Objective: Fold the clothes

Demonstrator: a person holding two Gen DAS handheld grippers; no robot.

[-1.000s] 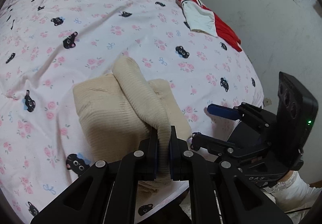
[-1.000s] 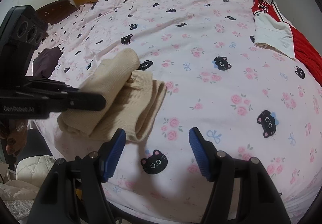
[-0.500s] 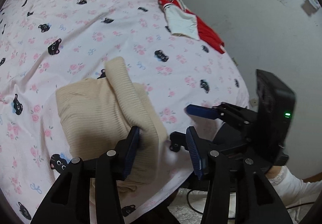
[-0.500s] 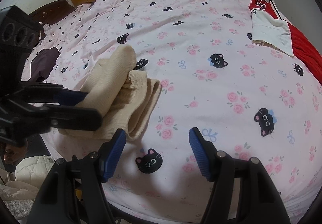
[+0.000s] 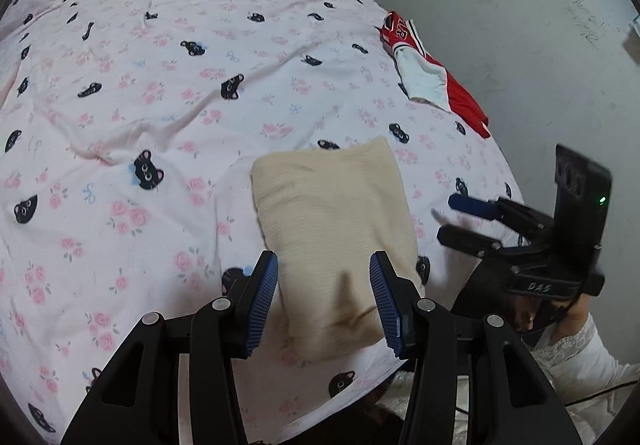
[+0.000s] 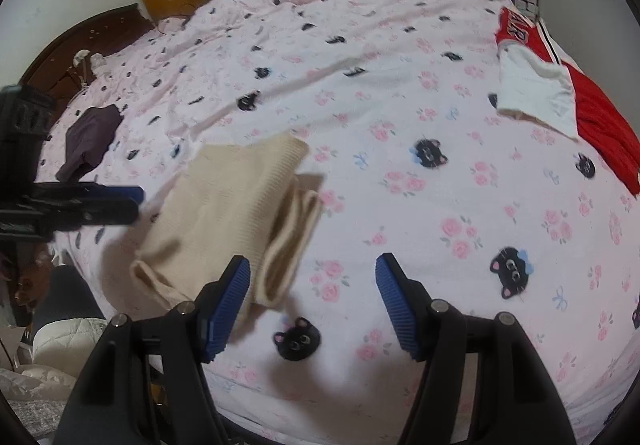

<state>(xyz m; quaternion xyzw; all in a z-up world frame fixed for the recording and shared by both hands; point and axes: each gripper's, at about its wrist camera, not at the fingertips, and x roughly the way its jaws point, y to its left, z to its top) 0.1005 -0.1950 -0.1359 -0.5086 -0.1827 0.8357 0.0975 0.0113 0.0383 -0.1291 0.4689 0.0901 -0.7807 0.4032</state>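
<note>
Left gripper (image 5: 324,299): fingers spread wide, holding nothing; the near end of the cream knit garment (image 5: 332,229) lies between and just beyond them on the bed (image 5: 120,93).
Right gripper (image 6: 312,303): fingers also apart and empty; the garment sits just past its left finger, layered edges facing it.
Garment: a folded rectangle near the bed's front edge, resting free.
Fold state: the stacked layers at the near corner look loose and slightly gaping in the right wrist view.
Risk, unfolding: a finger brushing those loose edges could drag a layer open, since nothing pins the stack.
Risk, sliding: the garment's near end is close to the bed's edge; a nudge toward the fingers could tip it off.
Other clothes: a red and white jersey (image 6: 560,85) lies well beyond the right fingers; a dark garment (image 6: 90,139) lies far off to the left.
Risk, reach: heading for either could snag the wrinkled cat-print sheet.
</note>
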